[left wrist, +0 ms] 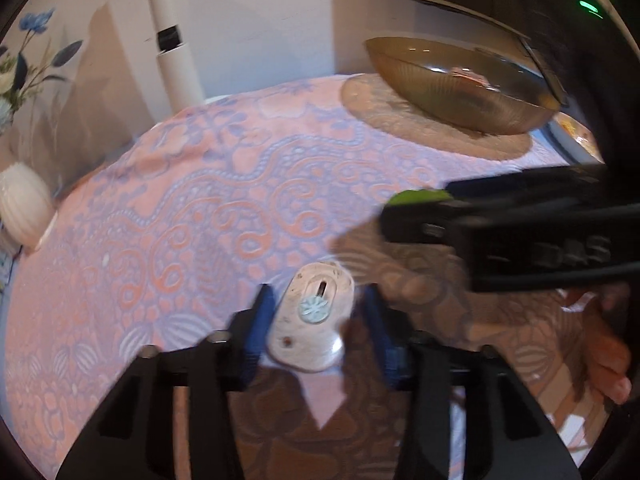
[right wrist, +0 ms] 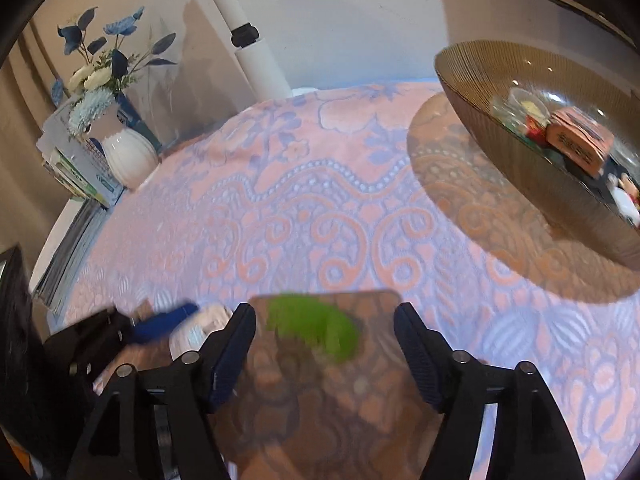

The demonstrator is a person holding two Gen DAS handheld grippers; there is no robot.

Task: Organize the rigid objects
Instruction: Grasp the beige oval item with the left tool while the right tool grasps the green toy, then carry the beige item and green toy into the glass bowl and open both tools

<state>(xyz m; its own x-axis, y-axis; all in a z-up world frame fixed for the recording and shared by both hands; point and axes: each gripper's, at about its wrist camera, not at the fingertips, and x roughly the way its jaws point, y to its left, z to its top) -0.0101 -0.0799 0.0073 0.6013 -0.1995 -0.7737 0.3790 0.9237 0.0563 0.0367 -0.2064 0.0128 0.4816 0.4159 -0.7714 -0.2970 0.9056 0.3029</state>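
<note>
Both fingers [left wrist: 260,328] apart, nothing gripped.

A white ribbed vase [right wrist: 130,156] of blue and white flowers [right wrist: 105,62] (beside a stack of papers [right wrist: 78,168]) stands at the patterned pink tablecloth's [right wrist: 304,200] edge, near a white pole [right wrist: 256,52].

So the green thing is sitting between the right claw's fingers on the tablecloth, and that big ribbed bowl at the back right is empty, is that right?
Not quite. The ribbed bowl is not empty: the right wrist view shows several small items in it, among them an orange box. The rest stands: the green thing lies on the tablecloth between the fingers of the right claw.
</note>
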